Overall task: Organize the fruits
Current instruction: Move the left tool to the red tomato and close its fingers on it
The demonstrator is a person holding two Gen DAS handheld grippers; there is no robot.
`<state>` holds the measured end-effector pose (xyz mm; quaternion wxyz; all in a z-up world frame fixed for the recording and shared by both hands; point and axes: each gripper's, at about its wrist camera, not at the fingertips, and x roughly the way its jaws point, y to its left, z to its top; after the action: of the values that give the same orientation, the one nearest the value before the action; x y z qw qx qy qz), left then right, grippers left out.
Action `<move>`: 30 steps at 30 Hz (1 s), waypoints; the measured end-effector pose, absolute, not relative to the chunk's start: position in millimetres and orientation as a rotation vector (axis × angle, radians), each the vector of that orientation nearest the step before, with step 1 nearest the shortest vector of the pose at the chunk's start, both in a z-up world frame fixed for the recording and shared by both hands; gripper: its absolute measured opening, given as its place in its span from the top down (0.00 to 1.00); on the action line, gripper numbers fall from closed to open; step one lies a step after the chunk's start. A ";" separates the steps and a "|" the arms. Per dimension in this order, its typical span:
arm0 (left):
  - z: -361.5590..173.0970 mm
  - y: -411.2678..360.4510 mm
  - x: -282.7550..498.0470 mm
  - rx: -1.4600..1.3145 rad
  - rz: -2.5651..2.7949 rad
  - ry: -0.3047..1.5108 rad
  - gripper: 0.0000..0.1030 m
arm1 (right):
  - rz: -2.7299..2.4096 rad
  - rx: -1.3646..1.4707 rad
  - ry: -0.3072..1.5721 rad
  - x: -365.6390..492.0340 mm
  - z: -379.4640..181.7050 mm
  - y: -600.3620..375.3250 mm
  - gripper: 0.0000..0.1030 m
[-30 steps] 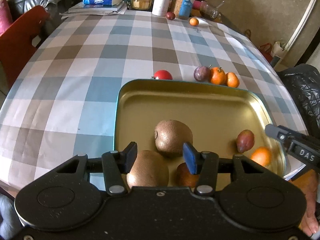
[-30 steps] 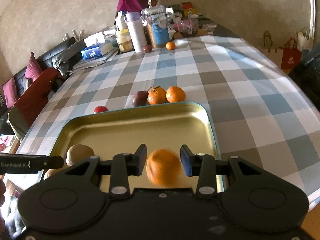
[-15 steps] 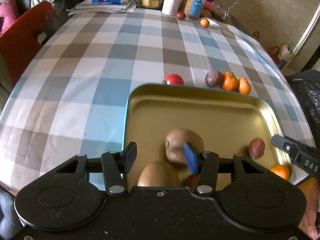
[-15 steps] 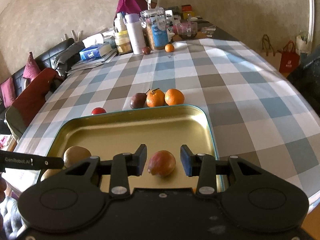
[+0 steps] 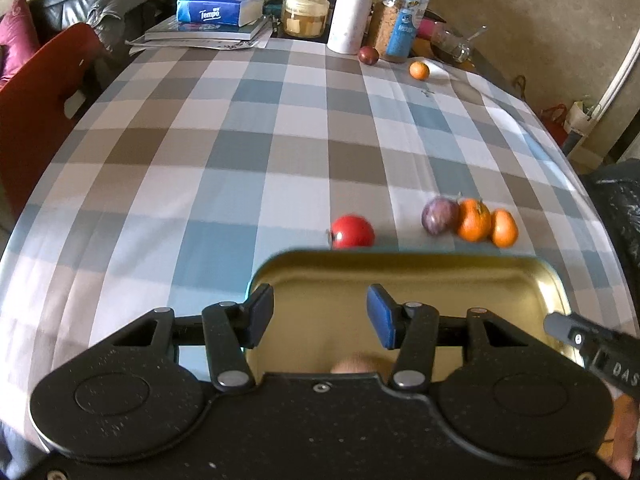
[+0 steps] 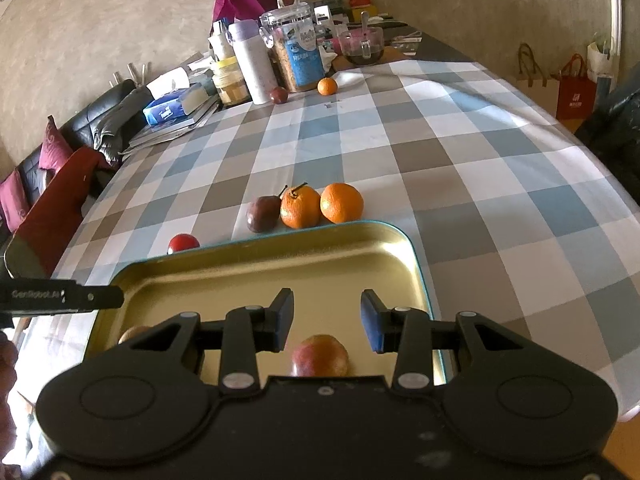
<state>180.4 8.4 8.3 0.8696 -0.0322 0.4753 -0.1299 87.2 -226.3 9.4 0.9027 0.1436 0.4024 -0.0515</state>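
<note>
A gold tray (image 5: 460, 276) (image 6: 248, 280) lies on the checked tablecloth close to me. My left gripper (image 5: 320, 314) hangs open over the tray's near left part, nothing between its pads; a kiwi (image 5: 352, 365) peeks out below it. My right gripper (image 6: 326, 320) is open above the tray's right side, with a reddish fruit (image 6: 320, 354) in the tray just under it. Beyond the tray's far rim sit a red fruit (image 5: 353, 231) (image 6: 183, 243), a purple plum (image 5: 439, 215) (image 6: 262, 212) and two oranges (image 5: 474, 220) (image 6: 300, 206) (image 6: 342, 203).
At the table's far end stand a white bottle (image 6: 254, 62), jars (image 6: 298, 48), a tissue box (image 5: 218, 8) on books, a dark fruit (image 6: 278, 95) and a small orange (image 6: 327, 86). A red chair (image 5: 36, 100) is at the left; bags (image 6: 574, 92) stand on the floor at the right.
Both grippers have drawn back over the tray's near side. The orange seen between the right jaws a second ago is gone from that view; the kiwis have slipped under the left gripper's body.
</note>
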 end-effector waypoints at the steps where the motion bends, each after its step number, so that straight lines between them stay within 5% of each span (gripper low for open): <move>1: 8.6 7.1 185.8 -0.073 -0.271 0.994 0.44 | -0.104 0.308 0.834 90.6 9.1 -227.5 0.61; 30: -22.4 -52.8 249.3 0.033 -0.215 1.074 0.44 | -0.178 0.358 0.870 133.2 6.1 -239.2 0.61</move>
<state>249.3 -52.8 -22.4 0.8535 0.0159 0.5107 -0.1022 133.2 -239.2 6.1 0.8876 0.1720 0.4187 -0.0855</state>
